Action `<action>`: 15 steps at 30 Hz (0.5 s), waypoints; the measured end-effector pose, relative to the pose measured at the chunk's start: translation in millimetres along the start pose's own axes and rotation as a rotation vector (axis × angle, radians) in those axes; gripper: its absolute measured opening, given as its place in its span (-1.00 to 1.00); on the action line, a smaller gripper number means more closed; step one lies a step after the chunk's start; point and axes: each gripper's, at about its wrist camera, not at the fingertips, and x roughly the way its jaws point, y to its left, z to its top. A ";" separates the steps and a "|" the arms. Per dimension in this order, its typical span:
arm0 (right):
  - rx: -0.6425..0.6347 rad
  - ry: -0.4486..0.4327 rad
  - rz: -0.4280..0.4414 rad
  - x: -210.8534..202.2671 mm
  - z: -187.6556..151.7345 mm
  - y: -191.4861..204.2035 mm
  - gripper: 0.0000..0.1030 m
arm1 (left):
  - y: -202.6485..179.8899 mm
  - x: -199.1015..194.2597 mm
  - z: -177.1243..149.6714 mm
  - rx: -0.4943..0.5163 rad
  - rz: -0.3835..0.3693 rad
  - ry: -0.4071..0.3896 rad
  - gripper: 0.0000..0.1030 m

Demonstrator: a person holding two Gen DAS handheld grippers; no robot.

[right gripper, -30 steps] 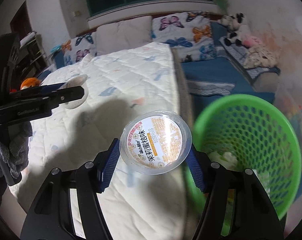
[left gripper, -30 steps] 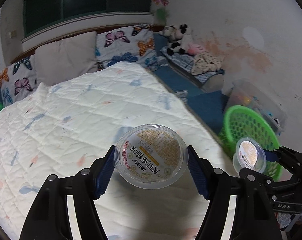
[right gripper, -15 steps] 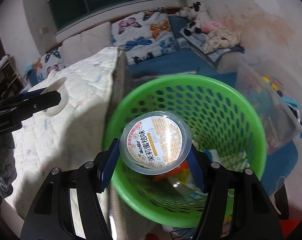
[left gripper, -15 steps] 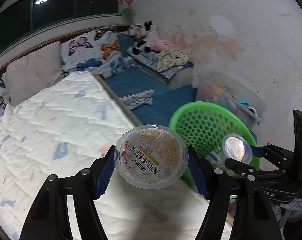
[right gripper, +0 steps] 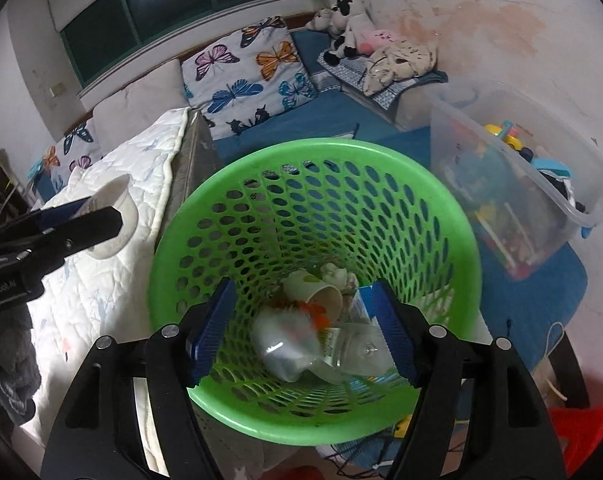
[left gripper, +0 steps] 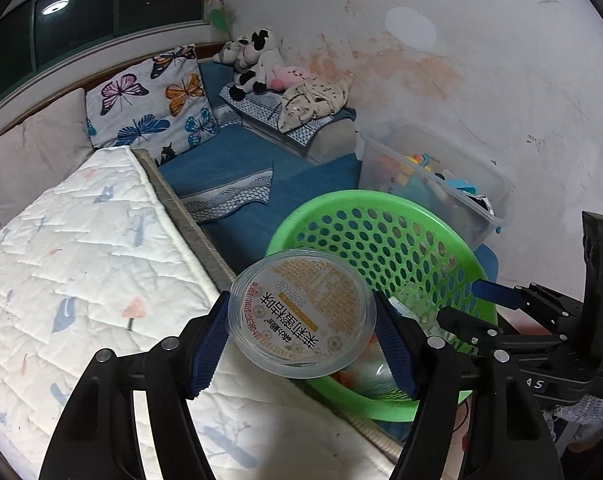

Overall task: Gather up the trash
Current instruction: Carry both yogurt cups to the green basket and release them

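My left gripper is shut on a clear plastic cup with a yellow printed lid, held at the near rim of the green mesh basket. My right gripper is open and empty above the basket. A clear cup lies inside among other trash, with a paper cup and a clear bottle. The left gripper with its cup shows at the left of the right wrist view. The right gripper shows at the right of the left wrist view.
A bed with a white quilt lies left of the basket. A clear storage bin of toys stands to the right by the wall. Blue mats, butterfly pillows and plush toys are behind.
My right gripper has opened and its cup has dropped into the basket. My left gripper has swung right with its cup, from over the bed to the basket's rim.
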 end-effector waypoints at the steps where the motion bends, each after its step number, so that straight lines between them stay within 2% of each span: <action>1: 0.003 -0.003 -0.003 -2.3 -0.8 -2.1 0.38 | -2.5 1.5 0.2 0.002 -0.004 0.002 0.30; 15: 0.065 -0.034 -0.014 -21.1 -6.1 -23.7 0.40 | -21.0 18.8 -2.6 0.006 -0.042 0.041 0.31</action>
